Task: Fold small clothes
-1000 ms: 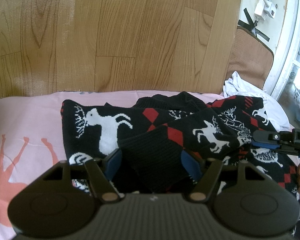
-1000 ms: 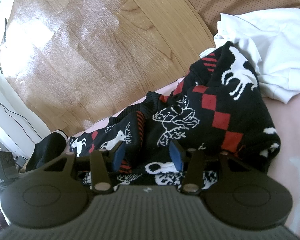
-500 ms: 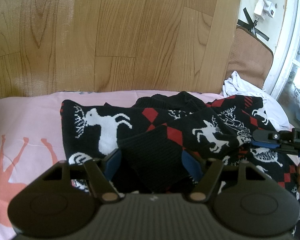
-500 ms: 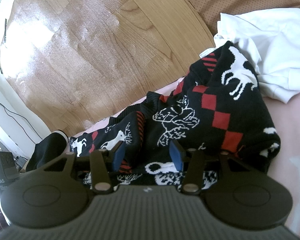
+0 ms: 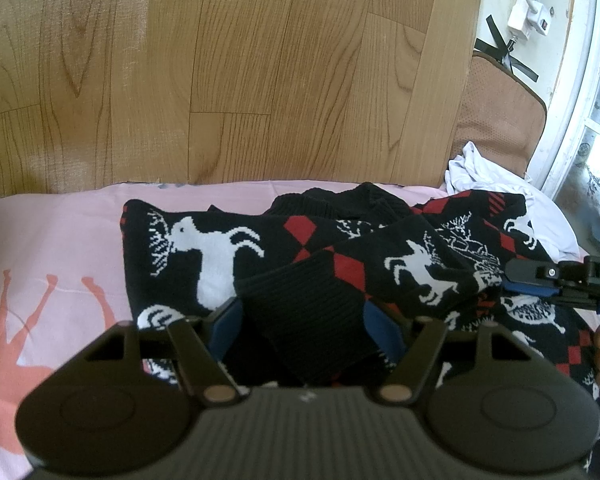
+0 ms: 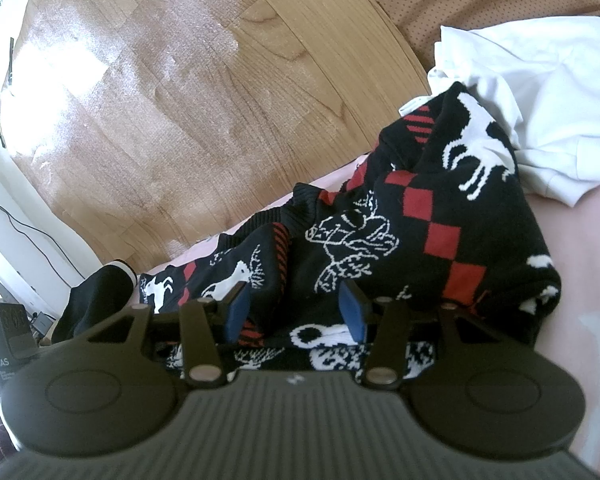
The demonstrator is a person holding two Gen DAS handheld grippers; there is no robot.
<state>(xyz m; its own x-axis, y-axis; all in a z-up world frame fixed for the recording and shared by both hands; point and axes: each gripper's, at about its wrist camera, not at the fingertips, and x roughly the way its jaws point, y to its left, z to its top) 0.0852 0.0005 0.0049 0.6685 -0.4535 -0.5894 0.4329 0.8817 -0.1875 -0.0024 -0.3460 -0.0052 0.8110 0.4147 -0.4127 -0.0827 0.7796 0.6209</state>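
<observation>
Pink bedding (image 5: 60, 248) carries the black reindeer sweater (image 5: 204, 248) at centre — white shirt (image 6: 540, 92) at two o'clock. Left gripper (image 5: 306, 326) straddles the ribbed cuff (image 5: 312, 320), fingers wide. Right gripper (image 6: 296, 312) hovers half-spread over knit — gripping nothing.

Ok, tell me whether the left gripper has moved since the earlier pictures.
No. The left gripper sits where it was: its fingers frame the same ribbed black cuff of the sweater, and the pink sheet's edge lines up unchanged.
</observation>
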